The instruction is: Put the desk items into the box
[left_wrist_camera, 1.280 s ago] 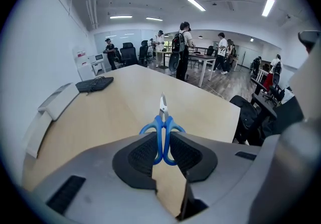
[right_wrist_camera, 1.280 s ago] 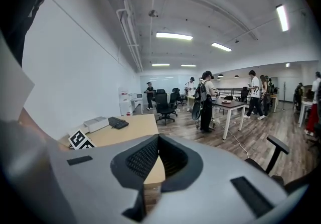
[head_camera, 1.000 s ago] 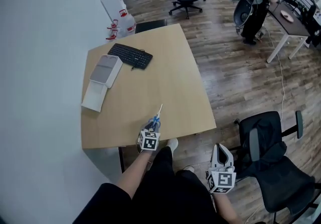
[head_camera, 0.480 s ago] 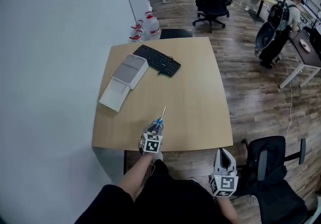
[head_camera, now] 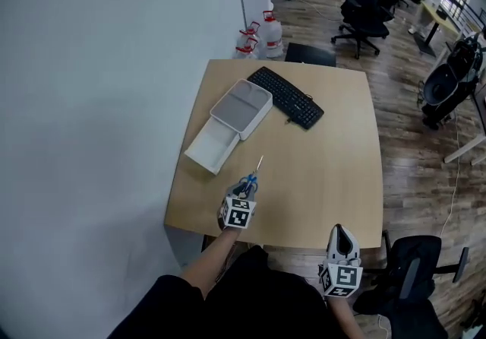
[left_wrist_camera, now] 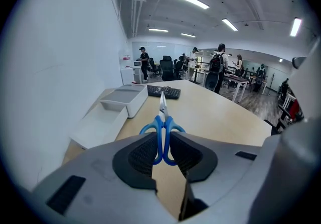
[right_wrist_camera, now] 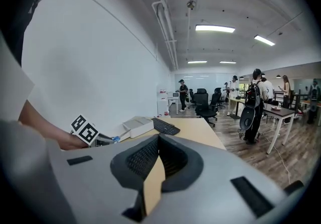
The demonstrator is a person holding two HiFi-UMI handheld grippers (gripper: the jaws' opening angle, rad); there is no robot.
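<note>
My left gripper [head_camera: 244, 193] is shut on a pair of blue-handled scissors [head_camera: 251, 177], whose blades point toward the far side of the desk. In the left gripper view the scissors [left_wrist_camera: 162, 121] stand upright between the jaws of that gripper [left_wrist_camera: 161, 141]. A white open box [head_camera: 241, 108] sits on the wooden desk [head_camera: 326, 178] just beyond, with its lid [head_camera: 212, 150] lying flat on the near side. My right gripper [head_camera: 339, 233] hangs off the desk's near edge, jaws shut with nothing in them [right_wrist_camera: 159, 142].
A black keyboard [head_camera: 295, 96] lies to the right of the box. A wall runs along the desk's left side. Office chairs [head_camera: 363, 1] and water jugs [head_camera: 267, 30] stand beyond the desk, and a black chair [head_camera: 410, 284] is at my right.
The view has swung left, so the desk sits further right in frame. My left gripper with the scissors is now closer to the box lid. The right gripper stays by the desk edge.
</note>
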